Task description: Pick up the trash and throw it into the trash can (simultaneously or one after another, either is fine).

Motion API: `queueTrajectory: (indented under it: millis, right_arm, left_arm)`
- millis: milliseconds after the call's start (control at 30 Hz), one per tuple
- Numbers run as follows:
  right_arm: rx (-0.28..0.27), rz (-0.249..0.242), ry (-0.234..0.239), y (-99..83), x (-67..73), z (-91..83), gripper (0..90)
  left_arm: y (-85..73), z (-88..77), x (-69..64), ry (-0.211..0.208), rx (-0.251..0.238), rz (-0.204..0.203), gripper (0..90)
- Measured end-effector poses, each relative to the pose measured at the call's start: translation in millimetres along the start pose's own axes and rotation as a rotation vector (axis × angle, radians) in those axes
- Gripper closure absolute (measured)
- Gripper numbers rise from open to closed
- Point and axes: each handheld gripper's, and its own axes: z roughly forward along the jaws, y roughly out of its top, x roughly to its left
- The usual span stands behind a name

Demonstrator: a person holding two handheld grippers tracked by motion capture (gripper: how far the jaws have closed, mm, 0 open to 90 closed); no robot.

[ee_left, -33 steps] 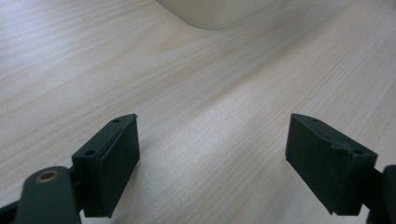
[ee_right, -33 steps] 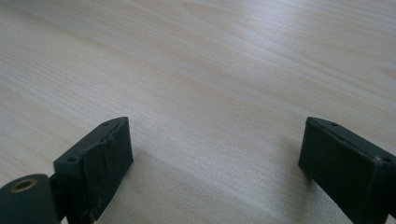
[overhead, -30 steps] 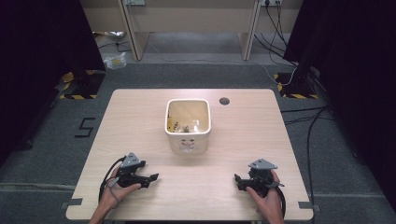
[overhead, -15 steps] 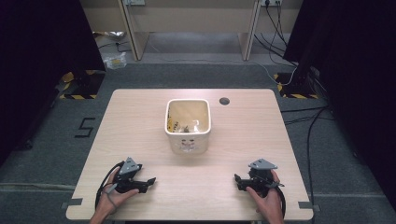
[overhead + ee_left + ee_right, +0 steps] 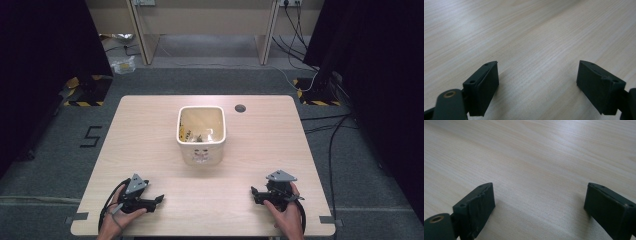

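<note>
I am keeping the white bin (image 5: 201,136) at desk (image 5: 150,125) centre, its front bearing a small printed face. My left hand-held gripper (image 5: 159,200) at seven o'clock and right hand-held gripper (image 5: 254,193) at five o'clock are resting spread, holding nothing. A "5" (image 5: 92,136) marks the floor at nine o'clock.

Black two-jaw left tool (image 5: 159,200), right tool (image 5: 254,192); grey triangular plates; black cables.

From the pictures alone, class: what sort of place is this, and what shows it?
Probably a lab recording station: a bare wooden table ringed by black curtains, hazard-striped stand feet, cables across grey carpet.
</note>
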Motion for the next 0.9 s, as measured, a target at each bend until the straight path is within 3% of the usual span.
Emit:
queueTrajectory:
  millis: [900]
  right_arm:
    - [-0.001,-0.001,0.0,-0.1,0.1,0.0,9.9]
  left_arm:
    - [-4.5,-4.2,-4.7,0.021,0.001,-0.021,15.3]
